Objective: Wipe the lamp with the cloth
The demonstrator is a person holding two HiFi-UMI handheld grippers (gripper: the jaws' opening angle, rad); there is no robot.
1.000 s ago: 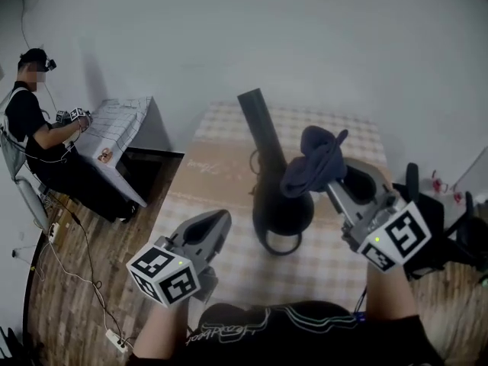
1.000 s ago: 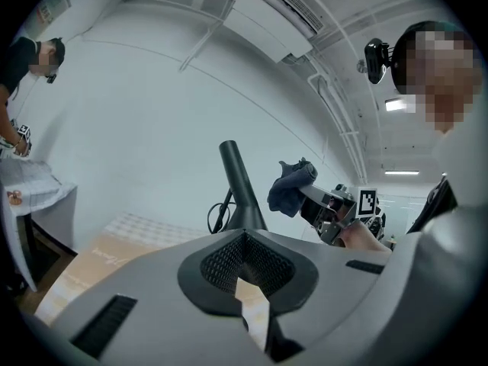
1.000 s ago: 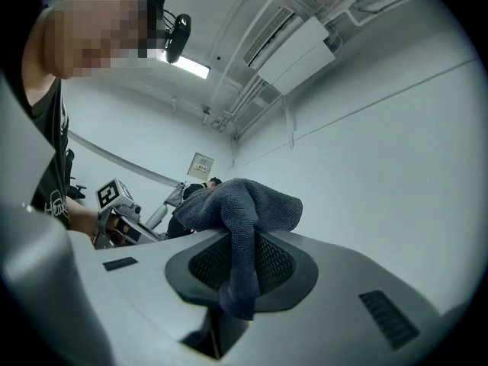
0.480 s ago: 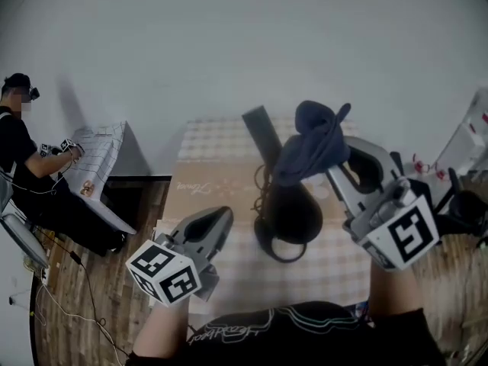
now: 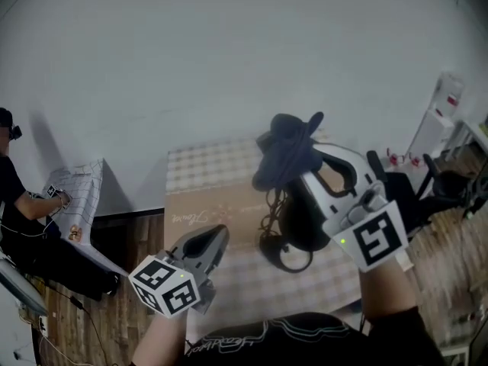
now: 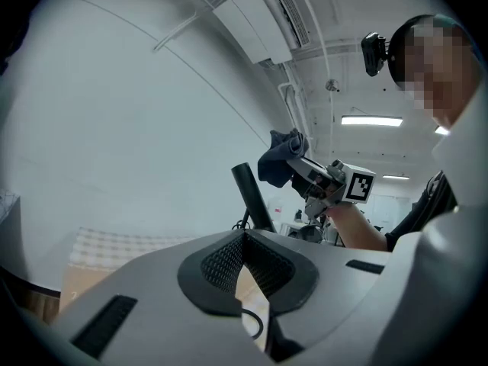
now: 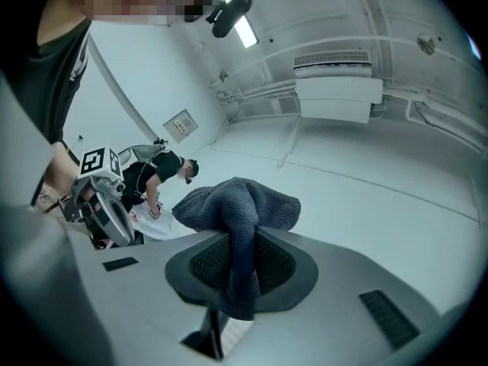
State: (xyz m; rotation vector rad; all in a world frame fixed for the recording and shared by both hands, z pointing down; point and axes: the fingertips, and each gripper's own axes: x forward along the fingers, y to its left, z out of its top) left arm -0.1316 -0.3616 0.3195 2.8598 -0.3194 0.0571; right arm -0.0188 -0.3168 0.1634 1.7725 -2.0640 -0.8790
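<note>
A black lamp (image 5: 296, 221) stands on the checked table (image 5: 200, 175), its ring base (image 5: 293, 259) towards me. Its slanted tube (image 6: 252, 197) also shows in the left gripper view. My right gripper (image 5: 299, 171) is shut on a dark blue cloth (image 5: 287, 148), held at the lamp's upper end, which it hides. Whether cloth and lamp touch I cannot tell. The cloth (image 7: 239, 213) bunches above the jaws and hangs down between them. My left gripper (image 5: 213, 235) hovers left of the lamp, shut with nothing in it (image 6: 244, 242).
Another person (image 5: 11, 197) sits at far left by a small table with a gridded cover (image 5: 81, 198). A white wall lies behind the checked table. White and black equipment (image 5: 436, 175) stands at the right. A cable (image 5: 271, 206) runs beside the lamp.
My right gripper has carried the cloth up and leftward to the lamp's top. The head view has swung upward and to the right. The left gripper has hardly moved.
</note>
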